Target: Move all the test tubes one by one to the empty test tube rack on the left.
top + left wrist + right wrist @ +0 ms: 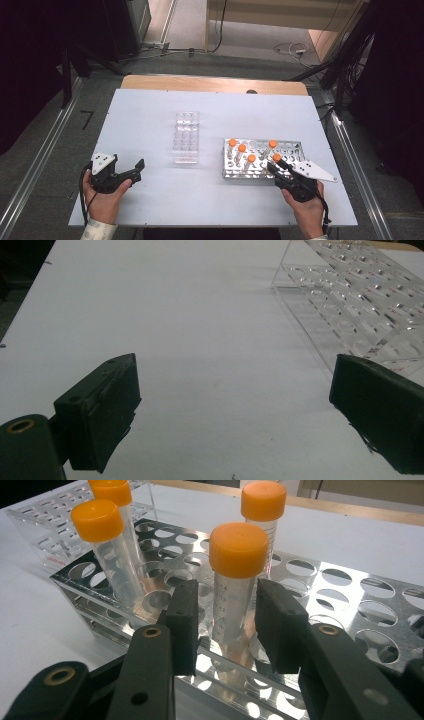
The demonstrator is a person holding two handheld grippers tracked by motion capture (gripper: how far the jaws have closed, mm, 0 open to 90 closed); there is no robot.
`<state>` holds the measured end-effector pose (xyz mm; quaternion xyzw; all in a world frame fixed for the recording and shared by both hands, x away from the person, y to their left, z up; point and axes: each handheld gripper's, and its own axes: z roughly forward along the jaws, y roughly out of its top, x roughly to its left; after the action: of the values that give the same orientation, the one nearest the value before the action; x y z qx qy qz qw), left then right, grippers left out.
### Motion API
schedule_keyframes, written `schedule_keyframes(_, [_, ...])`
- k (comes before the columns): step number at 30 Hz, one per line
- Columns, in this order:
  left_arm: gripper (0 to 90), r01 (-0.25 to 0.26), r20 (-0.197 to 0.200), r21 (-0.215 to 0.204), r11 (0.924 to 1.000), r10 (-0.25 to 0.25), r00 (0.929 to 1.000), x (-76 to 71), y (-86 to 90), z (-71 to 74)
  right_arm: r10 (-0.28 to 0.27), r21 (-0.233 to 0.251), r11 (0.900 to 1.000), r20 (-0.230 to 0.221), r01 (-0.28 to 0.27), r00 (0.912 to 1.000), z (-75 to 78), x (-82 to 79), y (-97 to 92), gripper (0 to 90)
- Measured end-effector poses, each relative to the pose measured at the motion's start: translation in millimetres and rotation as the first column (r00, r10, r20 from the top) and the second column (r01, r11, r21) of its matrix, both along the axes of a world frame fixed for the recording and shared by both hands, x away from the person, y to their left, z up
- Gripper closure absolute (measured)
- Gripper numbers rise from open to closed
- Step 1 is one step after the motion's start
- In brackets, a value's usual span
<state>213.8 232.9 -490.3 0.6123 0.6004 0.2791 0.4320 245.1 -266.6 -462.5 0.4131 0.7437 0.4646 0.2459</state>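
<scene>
right gripper (225, 625) sits at the near right corner of the metal rack (295, 150) on the bench (150, 195). its fingers (182, 625) stand either side of the nearest orange-capped tube (235, 605), just below the cap; a sliver of gap shows on each side, so the pads look close but not yet pressing. nothing gripped, as far as can be told.

tube stands upright in a front-row hole, long axis vertical, dead ahead between the fingers. the fingers come at it level, square across that axis. three more capped tubes stand behind and to the side, apart from the fingers.

left gripper (131, 171) rests on the bench well apart from the metal rack, fingers spread wide and empty, clear rack (360, 305) just ahead of it. right hand is plainly the nearer one.

judgement: remaining move is a small squeeze, then a straight lift along the tube's axis to clear the hole.
</scene>
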Motion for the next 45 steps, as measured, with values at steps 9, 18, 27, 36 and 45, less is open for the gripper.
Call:
schedule_keyframes(9, [5.9, 0.001, 0.0, 0.001, 1.0, -0.001, 1.0, 0.1, -0.2, 0.0, -0.005, -0.013, 0.9999, 0.007, 0.006, 1.0, -0.8, 1.6, 4.3, 68.4])
schedule_keyframes(18, [6.0, 0.0, 0.0, 0.0, 1.0, 0.0, 1.0, -0.1, 0.3, 0.1, -0.011, -0.009, 0.9999, 0.014, 0.011, 0.9998, 0.5, 1.7, 3.9, 72.1])
schedule_keyframes(27, [6.0, 0.0, 0.001, 0.001, 1.0, 0.0, 1.0, -0.4, 0.1, 0.2, -0.024, 0.052, 0.9985, 0.087, 0.019, 0.9959, 31.1, -9.5, -6.3, 72.3])
schedule_keyframes(36, [6.0, 0.012, 0.016, -0.014, 0.9998, -0.012, 0.9998, -1.6, -1.7, 2.8, -0.005, 0.068, 0.9977, 0.112, -0.003, 0.9937, 44.8, -23.8, -9.7, 72.3])
schedule_keyframes(45, [6.3, 0.051, 0.043, -0.024, 0.9984, -0.05, 0.9978, -2.7, -9.4, 9.6, 0.061, 0.042, 0.997, 0.094, -0.065, 0.9938, 38.5, -34.2, 4.9, 72.3])
